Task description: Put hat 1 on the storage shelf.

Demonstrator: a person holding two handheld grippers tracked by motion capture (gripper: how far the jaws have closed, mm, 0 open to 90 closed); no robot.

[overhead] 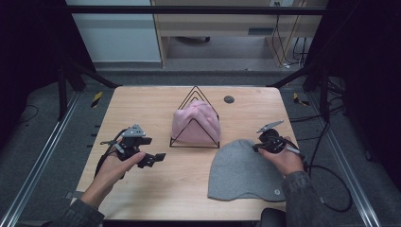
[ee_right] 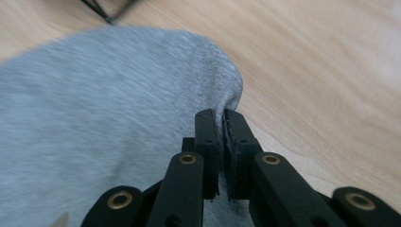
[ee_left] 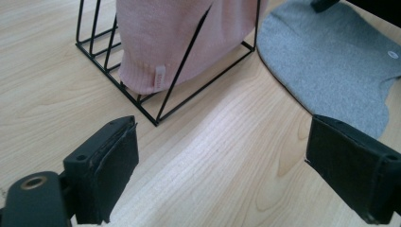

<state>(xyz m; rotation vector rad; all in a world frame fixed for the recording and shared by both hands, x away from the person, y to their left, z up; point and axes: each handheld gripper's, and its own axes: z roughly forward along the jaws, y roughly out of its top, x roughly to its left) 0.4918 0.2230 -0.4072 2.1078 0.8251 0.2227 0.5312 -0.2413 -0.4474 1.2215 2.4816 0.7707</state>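
Observation:
A grey knit hat (overhead: 241, 171) lies flat on the wooden table (overhead: 142, 101), front right. My right gripper (overhead: 257, 147) is shut on the hat's top edge; in the right gripper view the grey fabric (ee_right: 118, 94) is pinched between the two jaws of my right gripper (ee_right: 221, 118). A pink hat (overhead: 196, 123) sits inside a black wire triangular rack (overhead: 195, 92) at the table's middle. My left gripper (overhead: 153, 158) hovers left of the rack, open and holding nothing. The left gripper view shows my left gripper (ee_left: 222, 156) with jaws wide apart, facing the pink hat (ee_left: 179, 42) and the grey hat (ee_left: 335, 66).
A small dark round disc (overhead: 229, 99) lies on the table behind the rack. Black frame legs (overhead: 64, 85) and cables (overhead: 331, 175) stand around the table. Bare wood (ee_left: 227, 156) lies between my left gripper and the rack (ee_left: 156, 118).

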